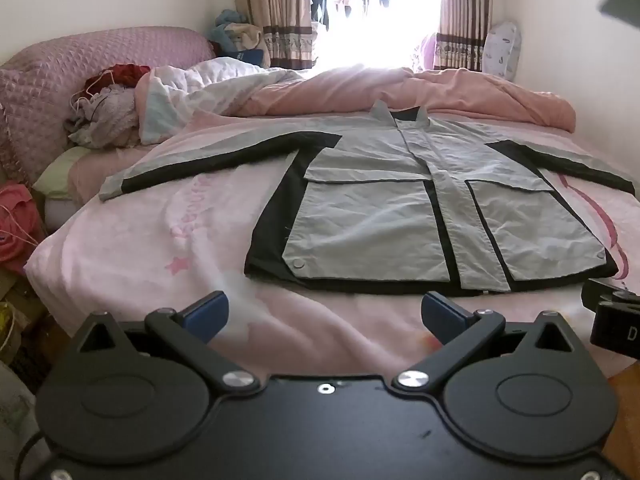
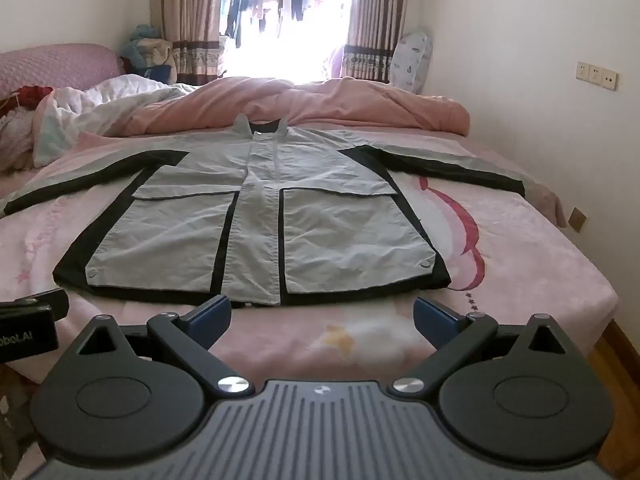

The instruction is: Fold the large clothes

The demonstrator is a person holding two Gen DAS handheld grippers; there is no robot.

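A grey jacket with black trim (image 1: 376, 216) lies flat and face up on the pink bed sheet (image 1: 160, 248), collar toward the window, both sleeves spread out sideways. It also shows in the right wrist view (image 2: 256, 224). My left gripper (image 1: 324, 314) is open and empty, just short of the jacket's hem, left of its middle. My right gripper (image 2: 322, 316) is open and empty, just short of the hem near the front placket. The right gripper's body shows at the right edge of the left wrist view (image 1: 612, 320), and the left gripper's body shows at the left edge of the right wrist view (image 2: 28, 320).
A crumpled pink duvet (image 2: 320, 108) and a white quilt (image 2: 100, 108) lie behind the jacket. A pink headboard (image 1: 80, 80) and a clothes pile (image 1: 108, 112) are at the left. A wall (image 2: 540, 80) runs along the bed's right side. Curtains (image 2: 184, 20) flank a bright window.
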